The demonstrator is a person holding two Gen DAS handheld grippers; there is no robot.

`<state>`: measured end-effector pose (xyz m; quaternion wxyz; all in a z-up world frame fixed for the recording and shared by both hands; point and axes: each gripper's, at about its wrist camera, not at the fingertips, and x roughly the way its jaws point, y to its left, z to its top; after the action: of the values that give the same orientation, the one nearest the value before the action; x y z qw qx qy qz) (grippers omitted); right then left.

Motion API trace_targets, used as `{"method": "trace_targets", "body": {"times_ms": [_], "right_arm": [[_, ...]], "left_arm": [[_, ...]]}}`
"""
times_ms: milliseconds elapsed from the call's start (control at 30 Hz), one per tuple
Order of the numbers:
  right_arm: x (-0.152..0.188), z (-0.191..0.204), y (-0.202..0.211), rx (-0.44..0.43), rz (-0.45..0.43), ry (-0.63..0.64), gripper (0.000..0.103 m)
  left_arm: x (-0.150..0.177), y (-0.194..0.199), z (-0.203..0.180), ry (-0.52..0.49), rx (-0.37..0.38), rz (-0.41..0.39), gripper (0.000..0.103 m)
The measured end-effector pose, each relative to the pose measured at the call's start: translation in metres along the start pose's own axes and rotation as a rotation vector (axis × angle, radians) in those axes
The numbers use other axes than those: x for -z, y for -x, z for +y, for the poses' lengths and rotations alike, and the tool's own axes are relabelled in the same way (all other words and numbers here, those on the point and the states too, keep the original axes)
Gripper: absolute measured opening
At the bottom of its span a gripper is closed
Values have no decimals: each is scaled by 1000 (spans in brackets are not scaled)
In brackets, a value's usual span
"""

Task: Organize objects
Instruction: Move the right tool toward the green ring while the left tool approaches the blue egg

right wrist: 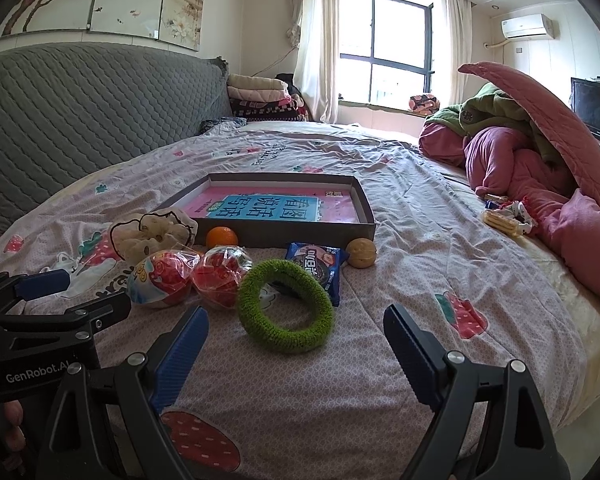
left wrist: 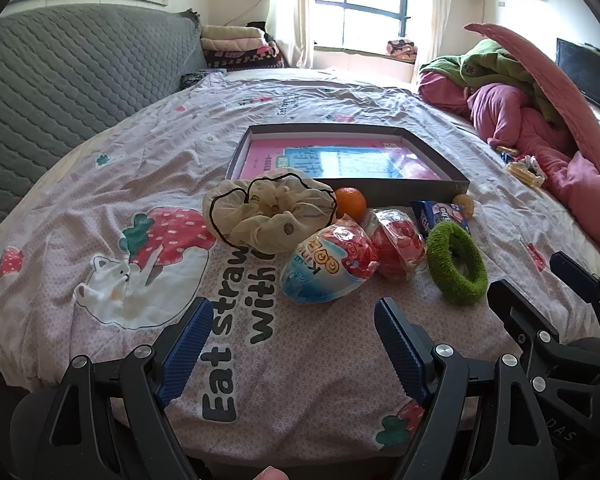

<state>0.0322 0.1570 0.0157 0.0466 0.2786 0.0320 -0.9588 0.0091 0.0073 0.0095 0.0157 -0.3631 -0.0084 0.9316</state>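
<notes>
Small items lie in a cluster on the bed in front of a shallow grey box (left wrist: 420,190) (right wrist: 366,216) that holds a pink and blue book (right wrist: 272,206). They are a cream scrunchie (left wrist: 268,212) (right wrist: 152,236), an orange (left wrist: 350,202) (right wrist: 221,237), a wrapped egg toy (left wrist: 330,266) (right wrist: 160,278), a red wrapped ball (left wrist: 398,246) (right wrist: 220,276), a green ring scrunchie (left wrist: 456,262) (right wrist: 284,340), a blue biscuit packet (left wrist: 440,216) (right wrist: 314,266) and a walnut (left wrist: 464,204) (right wrist: 362,253). My left gripper (left wrist: 294,314) (right wrist: 80,292) is open just short of the egg toy. My right gripper (right wrist: 296,316) (left wrist: 532,280) is open just short of the green ring.
The bedsheet (left wrist: 100,200) is pink with strawberry prints. A grey quilted headboard (right wrist: 80,100) rises on the left. Pink and green bedding (right wrist: 540,152) is piled at the right, with snack wrappers (right wrist: 504,216) beside it. Folded blankets (right wrist: 256,96) sit by the window.
</notes>
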Motion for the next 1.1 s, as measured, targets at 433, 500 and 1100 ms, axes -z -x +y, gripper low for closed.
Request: {"method": "trace_targets", "body": {"times_ms": [433, 500, 1100], "right_arm": [[0, 0, 0, 2, -1, -1, 89], [1, 0, -1, 2, 3, 0, 89], [2, 0, -15, -5, 39, 2, 89]], "left_arm": [[1, -1, -1, -8, 5, 5, 83], [2, -3, -1, -8, 6, 9, 83], [3, -25, 7, 1, 34, 32, 83]]}}
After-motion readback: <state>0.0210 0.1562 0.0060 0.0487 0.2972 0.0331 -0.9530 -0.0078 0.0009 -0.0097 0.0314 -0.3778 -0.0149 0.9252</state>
